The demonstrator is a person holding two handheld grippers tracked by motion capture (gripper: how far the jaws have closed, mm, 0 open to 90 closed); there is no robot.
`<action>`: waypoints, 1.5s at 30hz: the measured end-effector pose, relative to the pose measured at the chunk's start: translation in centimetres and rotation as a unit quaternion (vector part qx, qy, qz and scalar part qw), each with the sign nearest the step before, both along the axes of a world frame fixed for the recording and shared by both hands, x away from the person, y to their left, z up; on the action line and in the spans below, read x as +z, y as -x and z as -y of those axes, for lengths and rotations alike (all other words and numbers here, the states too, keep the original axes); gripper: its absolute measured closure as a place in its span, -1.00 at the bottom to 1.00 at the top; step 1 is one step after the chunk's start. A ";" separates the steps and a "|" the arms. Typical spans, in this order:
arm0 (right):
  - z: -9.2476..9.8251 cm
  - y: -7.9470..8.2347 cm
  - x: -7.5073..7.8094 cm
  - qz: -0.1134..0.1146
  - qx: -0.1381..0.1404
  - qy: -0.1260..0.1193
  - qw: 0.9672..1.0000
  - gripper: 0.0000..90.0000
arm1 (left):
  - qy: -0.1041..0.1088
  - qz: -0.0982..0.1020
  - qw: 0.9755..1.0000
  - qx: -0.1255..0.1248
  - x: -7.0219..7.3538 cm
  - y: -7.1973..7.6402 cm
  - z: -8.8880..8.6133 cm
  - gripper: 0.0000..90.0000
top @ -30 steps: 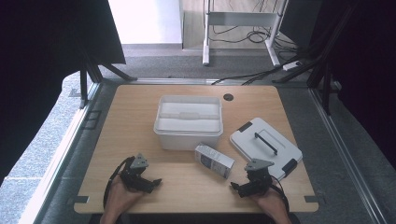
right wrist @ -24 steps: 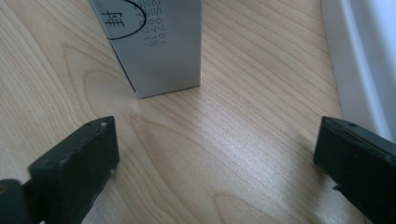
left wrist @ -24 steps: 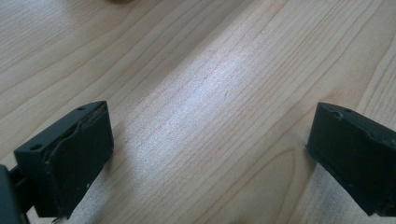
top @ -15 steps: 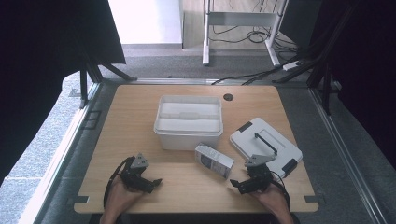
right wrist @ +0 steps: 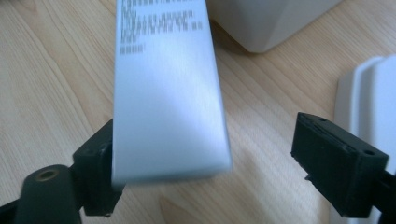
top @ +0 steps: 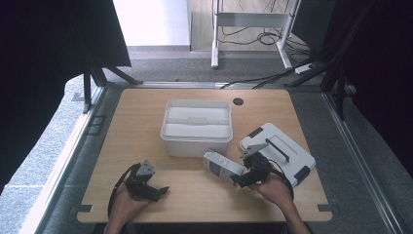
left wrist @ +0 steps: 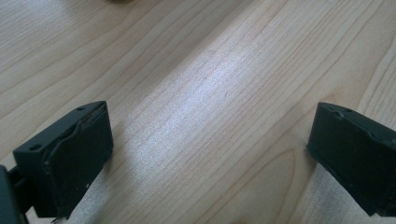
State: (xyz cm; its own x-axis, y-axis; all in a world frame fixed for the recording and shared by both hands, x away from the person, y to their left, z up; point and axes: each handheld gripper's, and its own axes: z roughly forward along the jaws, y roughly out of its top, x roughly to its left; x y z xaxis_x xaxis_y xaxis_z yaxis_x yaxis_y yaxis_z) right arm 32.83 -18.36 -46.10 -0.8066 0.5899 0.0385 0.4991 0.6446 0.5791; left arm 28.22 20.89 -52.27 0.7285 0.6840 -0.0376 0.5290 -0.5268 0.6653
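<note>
On wooden table (top: 146, 131), white bin (top: 197, 126), lid (top: 277, 151)

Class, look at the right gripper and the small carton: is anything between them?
Nothing visible. The carton already lies between the right gripper's jaws, which have just been closing; one jaw is at its side, the other stands clear.

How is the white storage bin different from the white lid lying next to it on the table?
The storage bin is deep and stands open-topped at the middle of the table; the lid is flat and lies to its right. The bin sits square to the table edge, while the lid is turned at an angle. The lid carries dark clips and a handle; the bin shows none. Both are white, rectangular plastic.
</note>
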 end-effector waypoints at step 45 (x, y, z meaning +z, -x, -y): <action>-8.2 6.2 0.7 -0.044 0.144 0.099 0.984 0.21 | -0.001 0.000 1.000 0.000 0.0 0.0 0.0 -1.00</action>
State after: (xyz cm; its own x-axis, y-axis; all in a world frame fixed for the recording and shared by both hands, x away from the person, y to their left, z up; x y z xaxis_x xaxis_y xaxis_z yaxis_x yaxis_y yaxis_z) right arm 26.61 -10.17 -45.35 -0.9401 0.3400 0.0225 0.3214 0.8627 0.3905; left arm 28.22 20.88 -52.27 0.7285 0.6841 -0.0361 0.5287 -0.5279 0.6647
